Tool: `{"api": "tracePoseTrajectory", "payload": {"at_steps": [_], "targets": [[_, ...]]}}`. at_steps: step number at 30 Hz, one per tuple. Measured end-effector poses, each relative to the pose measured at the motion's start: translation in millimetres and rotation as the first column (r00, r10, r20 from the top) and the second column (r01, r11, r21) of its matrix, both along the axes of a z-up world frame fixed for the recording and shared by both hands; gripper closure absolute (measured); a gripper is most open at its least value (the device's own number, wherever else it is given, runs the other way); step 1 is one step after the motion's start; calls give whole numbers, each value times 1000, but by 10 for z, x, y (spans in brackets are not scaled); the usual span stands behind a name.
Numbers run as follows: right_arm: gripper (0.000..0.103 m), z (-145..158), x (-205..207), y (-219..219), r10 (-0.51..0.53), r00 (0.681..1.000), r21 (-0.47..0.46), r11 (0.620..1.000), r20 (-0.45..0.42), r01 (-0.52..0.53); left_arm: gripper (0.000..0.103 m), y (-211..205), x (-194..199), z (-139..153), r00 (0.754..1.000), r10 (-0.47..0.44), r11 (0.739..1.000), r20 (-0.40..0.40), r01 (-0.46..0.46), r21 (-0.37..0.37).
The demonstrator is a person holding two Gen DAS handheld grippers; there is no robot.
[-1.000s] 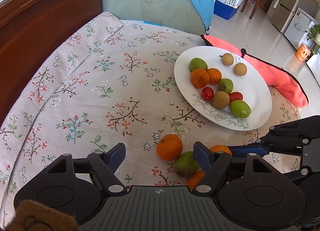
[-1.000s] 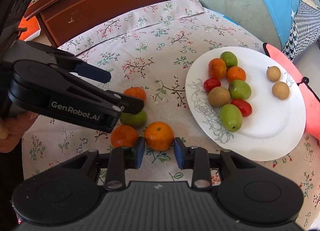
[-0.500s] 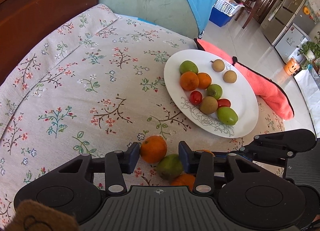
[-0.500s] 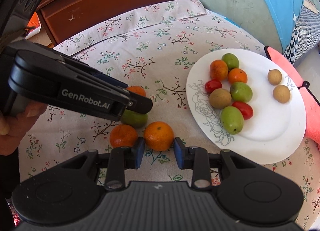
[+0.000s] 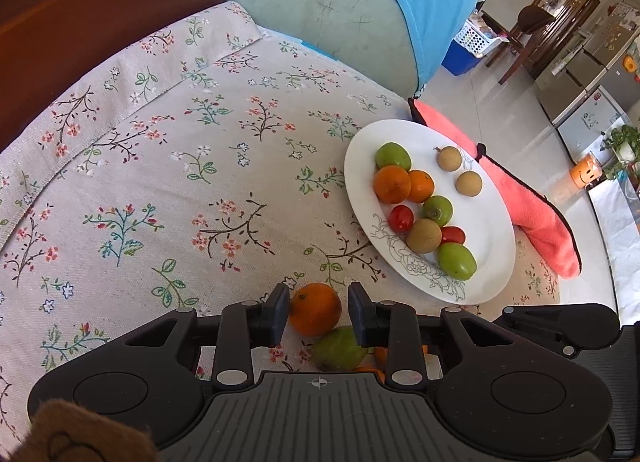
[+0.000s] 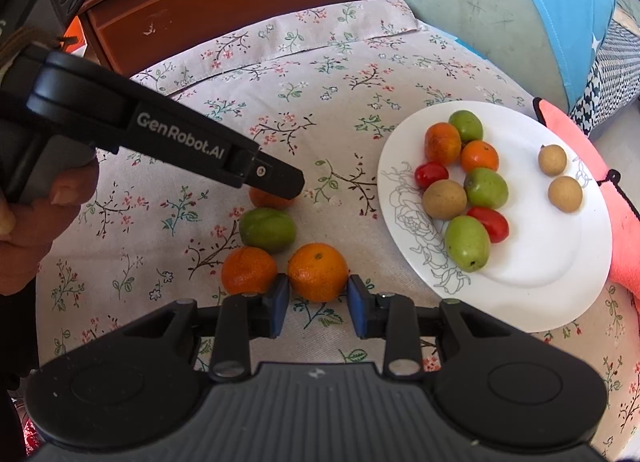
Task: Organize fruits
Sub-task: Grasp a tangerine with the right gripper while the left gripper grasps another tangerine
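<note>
Two tools: left tool [image 5: 316,312] just closed around orange [image 5: 315,314]; right tool [image 6: 318,304] grips another orange [image 6: 318,277].

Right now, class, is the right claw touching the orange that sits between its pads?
Touching. The right wrist view shows both blue pads of the right claw pressed against the orange, no cloth showing between.

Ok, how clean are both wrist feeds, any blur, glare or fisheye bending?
Left wrist view: sharp, daylight; the tiled floor glares, the tablecloth edges bow outward. Right wrist view: sharp too; the white plate is bright but not blown out, and the left gripper shades the orange beneath it.
</note>
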State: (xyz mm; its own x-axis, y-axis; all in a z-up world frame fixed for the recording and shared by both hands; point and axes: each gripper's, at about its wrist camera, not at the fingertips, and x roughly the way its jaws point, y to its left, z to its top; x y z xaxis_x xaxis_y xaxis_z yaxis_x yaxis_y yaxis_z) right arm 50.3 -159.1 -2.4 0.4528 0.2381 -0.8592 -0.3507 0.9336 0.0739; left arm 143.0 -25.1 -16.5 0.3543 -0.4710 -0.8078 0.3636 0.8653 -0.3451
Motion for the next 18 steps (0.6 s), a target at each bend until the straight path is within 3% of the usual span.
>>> {"api": "tracePoseTrajectory", "payload": {"at_steps": [3,11,14,18], "targets": [[71,-2,-2,-2,1,1000,0,1000,-1,-1,72,-62,2,-57,1000,1,999,-11,-1,44],[71,2,-7,-13,5,1000,0,1000,2,-5,76,-67,-47,-47,999,-34,999,18,33,38],[71,18,-11,-7,11,1000,-7,1000,10,-11,76,-77,-90,2,997,-56,997,50,53,53],[72,63,-22,7,21,999,-14,1000,28,-20,76,-131,-172,100,985,-103,988,139,84,133]]}}
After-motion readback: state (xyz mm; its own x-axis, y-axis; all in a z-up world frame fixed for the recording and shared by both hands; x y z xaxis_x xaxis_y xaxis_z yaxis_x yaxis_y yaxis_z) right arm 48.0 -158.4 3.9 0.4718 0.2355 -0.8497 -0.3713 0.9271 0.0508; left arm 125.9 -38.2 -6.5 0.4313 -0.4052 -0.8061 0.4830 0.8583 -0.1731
